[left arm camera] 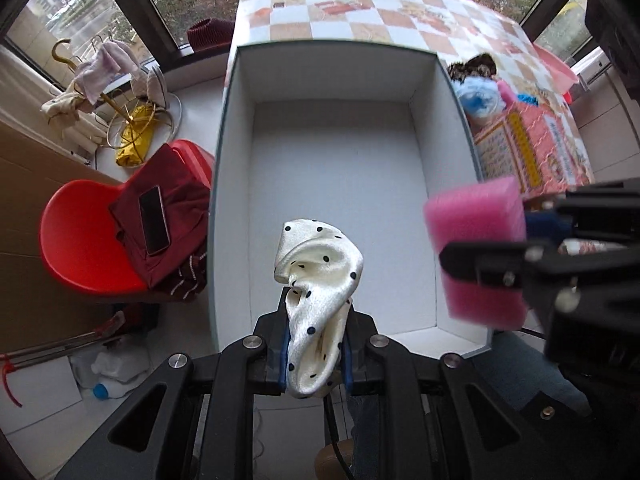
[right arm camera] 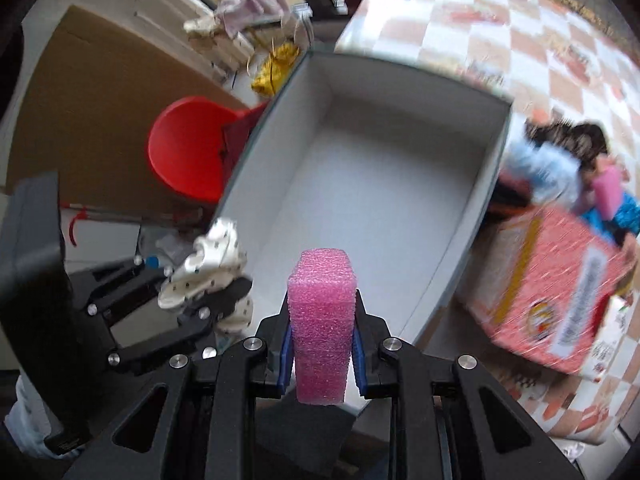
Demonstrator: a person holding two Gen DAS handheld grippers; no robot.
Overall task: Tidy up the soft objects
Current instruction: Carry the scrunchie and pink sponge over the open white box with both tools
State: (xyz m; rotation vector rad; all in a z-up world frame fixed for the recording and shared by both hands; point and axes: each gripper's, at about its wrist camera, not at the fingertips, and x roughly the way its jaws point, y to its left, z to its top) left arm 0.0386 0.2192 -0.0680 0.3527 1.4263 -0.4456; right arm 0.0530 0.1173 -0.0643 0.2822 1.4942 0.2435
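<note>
My left gripper (left arm camera: 316,320) is shut on a cream cloth with dark dots (left arm camera: 320,280), held above the near end of an empty white box (left arm camera: 336,176). My right gripper (right arm camera: 322,320) is shut on a pink foam block (right arm camera: 322,320) and hovers over the box's near rim (right arm camera: 400,328). In the left wrist view the pink foam block (left arm camera: 476,240) and the right gripper (left arm camera: 480,258) sit at the box's right wall. In the right wrist view the dotted cloth (right arm camera: 208,268) and the left gripper (right arm camera: 200,292) are at the lower left.
A pink printed carton (left arm camera: 532,152) stands right of the box, with a blue-white fluffy item (left arm camera: 478,98), a dark furry item (left arm camera: 474,66) and another pink block (right arm camera: 608,192) behind it. A red chair (left arm camera: 92,248) with dark red cloth and a phone (left arm camera: 154,220) stands left. The checked tablecloth (left arm camera: 360,8) lies beyond.
</note>
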